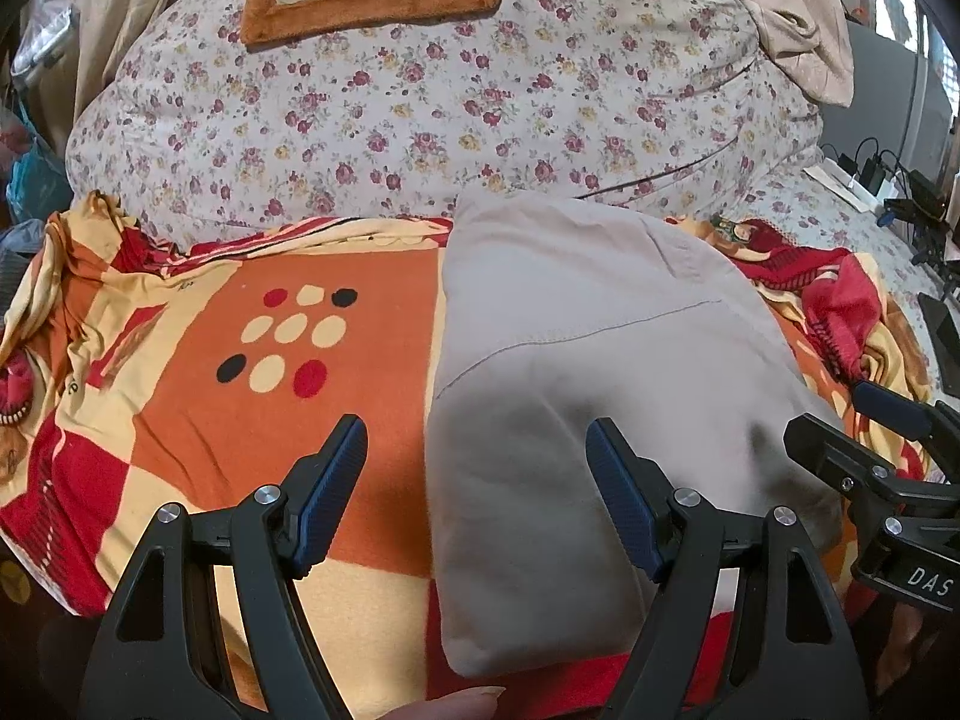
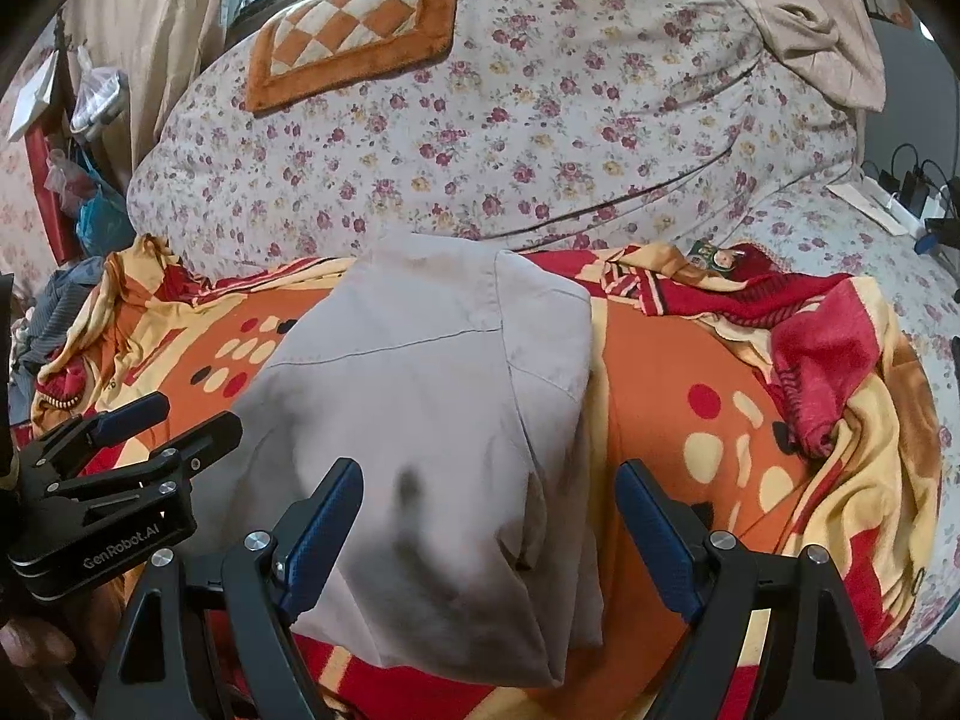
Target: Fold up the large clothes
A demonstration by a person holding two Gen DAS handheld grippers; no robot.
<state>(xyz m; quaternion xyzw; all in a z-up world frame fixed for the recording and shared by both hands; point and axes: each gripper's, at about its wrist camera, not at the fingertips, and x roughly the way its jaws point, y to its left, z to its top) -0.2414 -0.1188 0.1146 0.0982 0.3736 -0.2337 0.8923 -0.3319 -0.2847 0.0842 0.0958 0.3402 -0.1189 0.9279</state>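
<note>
From the left wrist, the left gripper [image 1: 474, 492] hovers with fingers spread, empty, over the left edge of a beige garment [image 1: 600, 360] lying folded on the patterned blanket [image 1: 240, 420] near its front edge. From the right wrist, the right gripper [image 2: 489, 540] is likewise spread and empty above the garment's [image 2: 432, 408] right side. Soft, light cloth — likely limp; pinch a hemmed corner or seam.

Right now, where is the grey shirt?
The grey shirt lies folded on the orange patterned blanket, before the flowered quilt, between both open grippers, left and right.
</note>
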